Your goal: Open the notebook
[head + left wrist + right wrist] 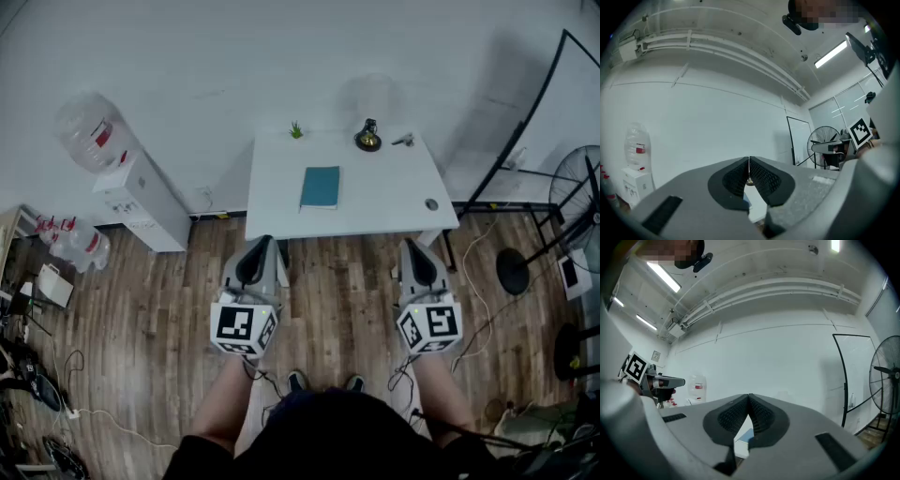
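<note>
Upper centre of the head view: a closed teal notebook [321,187] lies flat on the white table [375,211].
Lower in frame, over the wood floor [347,281] near the table's front edge, the left gripper [262,242] and right gripper [413,246] are each clenched tight, with nothing between the jaws.

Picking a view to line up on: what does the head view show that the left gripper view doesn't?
Head view only: the closed notebook, whole, on the table, and the wooden floor. Left gripper view only: the jaws of the left hand-held gripper, shut and empty, and ceiling pipes. Both: the water dispenser and the fan.
</note>
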A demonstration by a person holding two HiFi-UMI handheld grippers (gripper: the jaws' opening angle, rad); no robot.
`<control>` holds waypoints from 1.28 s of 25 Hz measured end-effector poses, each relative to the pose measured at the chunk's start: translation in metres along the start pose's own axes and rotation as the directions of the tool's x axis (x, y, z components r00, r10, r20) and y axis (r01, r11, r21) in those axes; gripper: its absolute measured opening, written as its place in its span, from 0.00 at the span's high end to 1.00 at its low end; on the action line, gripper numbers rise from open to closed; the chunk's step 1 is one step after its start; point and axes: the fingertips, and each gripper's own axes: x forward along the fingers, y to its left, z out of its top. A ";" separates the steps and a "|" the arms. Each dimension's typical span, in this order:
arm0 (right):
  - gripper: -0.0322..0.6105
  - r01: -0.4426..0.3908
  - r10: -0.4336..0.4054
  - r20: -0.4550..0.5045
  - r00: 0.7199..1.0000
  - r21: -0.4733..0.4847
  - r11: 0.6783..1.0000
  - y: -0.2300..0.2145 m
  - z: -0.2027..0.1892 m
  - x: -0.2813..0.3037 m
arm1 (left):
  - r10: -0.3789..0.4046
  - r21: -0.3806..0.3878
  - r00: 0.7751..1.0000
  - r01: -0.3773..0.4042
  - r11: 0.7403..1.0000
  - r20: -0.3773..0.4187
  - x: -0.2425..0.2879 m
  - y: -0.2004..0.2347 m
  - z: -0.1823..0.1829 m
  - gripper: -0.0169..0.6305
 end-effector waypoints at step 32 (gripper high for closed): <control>0.63 0.118 -0.103 -0.118 0.988 0.125 0.985 -0.001 -0.081 0.091 | -0.045 -0.067 0.985 0.034 0.997 -0.166 0.064 0.093 -0.096 0.61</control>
